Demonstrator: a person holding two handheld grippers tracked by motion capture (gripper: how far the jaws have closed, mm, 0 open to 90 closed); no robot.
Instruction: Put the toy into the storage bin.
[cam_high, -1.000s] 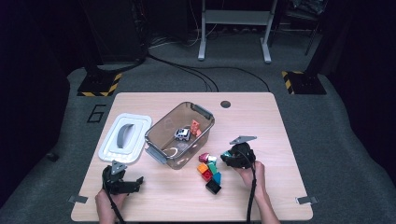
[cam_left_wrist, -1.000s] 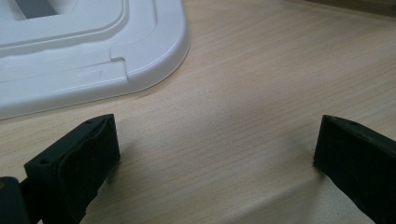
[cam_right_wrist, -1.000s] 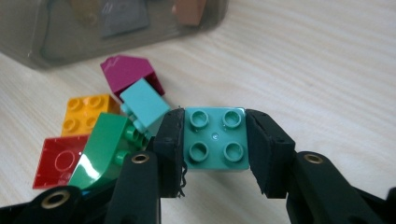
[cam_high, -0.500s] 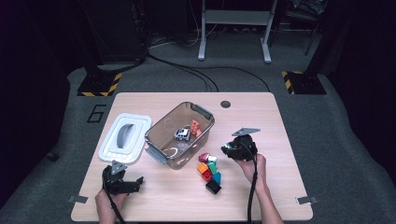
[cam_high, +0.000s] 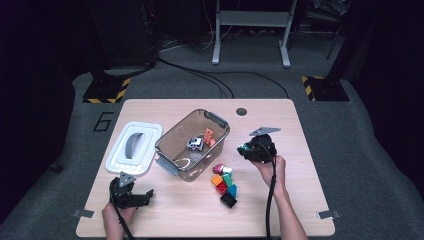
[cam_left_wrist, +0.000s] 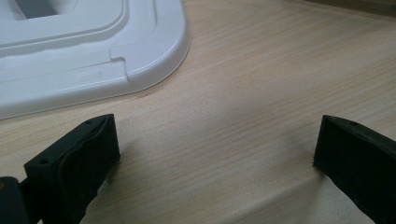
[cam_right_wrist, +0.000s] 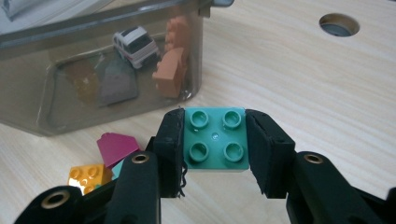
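The right claw (cam_right_wrist: 215, 147) has black padded jaws, brass-ringed screw holes and a black trailing cable.

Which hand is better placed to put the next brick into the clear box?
Right. The right gripper already clamps a green brick beside the clear box. The left gripper is open near the white lid.

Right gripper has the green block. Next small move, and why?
Probably carry it left over the clear plastic bin and open. The right gripper is shut on the green four-stud building block, raised beside the bin, which already holds a white toy car and an orange block.
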